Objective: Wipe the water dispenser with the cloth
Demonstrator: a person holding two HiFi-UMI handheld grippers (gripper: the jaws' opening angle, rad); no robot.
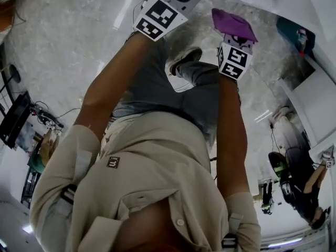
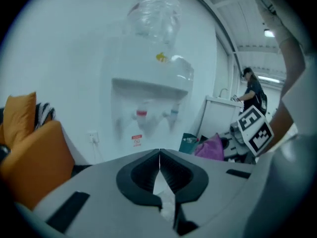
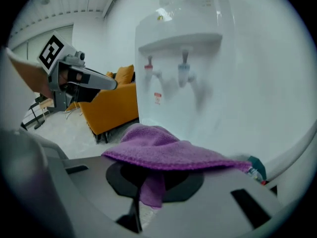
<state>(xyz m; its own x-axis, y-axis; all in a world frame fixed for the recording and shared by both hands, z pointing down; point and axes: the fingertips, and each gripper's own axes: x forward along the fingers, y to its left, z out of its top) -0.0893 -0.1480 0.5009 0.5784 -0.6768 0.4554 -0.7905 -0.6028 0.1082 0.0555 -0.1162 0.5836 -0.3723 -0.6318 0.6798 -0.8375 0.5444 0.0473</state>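
Observation:
The white water dispenser (image 2: 148, 95) stands against the wall with a clear bottle on top and red and blue taps; it also fills the right gripper view (image 3: 183, 68). A purple cloth (image 3: 168, 150) drapes over my right gripper (image 3: 148, 182), whose jaws are shut on a fold of it, a short way in front of the dispenser. My left gripper (image 2: 159, 155) is shut with nothing between its jaws, pointing at the dispenser from a little farther back. In the head view the cloth (image 1: 233, 25) sits ahead of the right gripper (image 1: 234, 54), and the left gripper (image 1: 163, 9) is beside it.
An orange sofa (image 2: 29, 152) stands left of the dispenser (image 3: 109, 108). A teal bag (image 2: 188, 143) lies on the floor to its right. A person (image 2: 252, 90) stands at a white counter farther right.

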